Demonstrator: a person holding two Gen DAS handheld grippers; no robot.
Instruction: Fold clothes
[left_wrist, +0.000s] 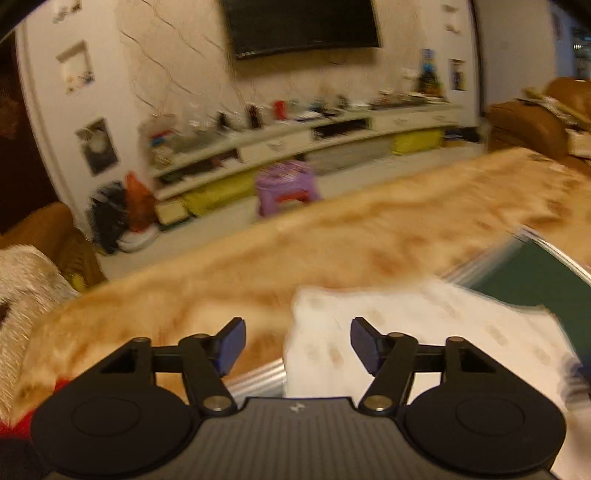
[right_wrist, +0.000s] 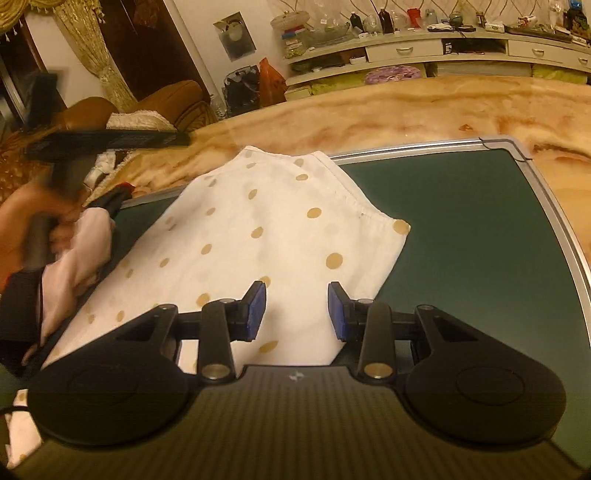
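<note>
**Polka-dot garment on a green board, both tongs spread**

Left wrist view, blurred: the left gripper (left_wrist: 297, 341) stands wide with nothing between its blue pads (left_wrist: 232, 343). Ahead of it and to its right lies the white garment (left_wrist: 406, 332), beyond which the orange blanket (left_wrist: 332, 236) spreads.

Right wrist view: at far left a hand (right_wrist: 22, 218) grips a dark handle beside bunched pale cloth (right_wrist: 79, 254). The right gripper (right_wrist: 297, 312) is moderately wide and empty, hovering over the near end of the dotted garment (right_wrist: 258, 229). To its right lies the bare green board (right_wrist: 461, 229).
</note>
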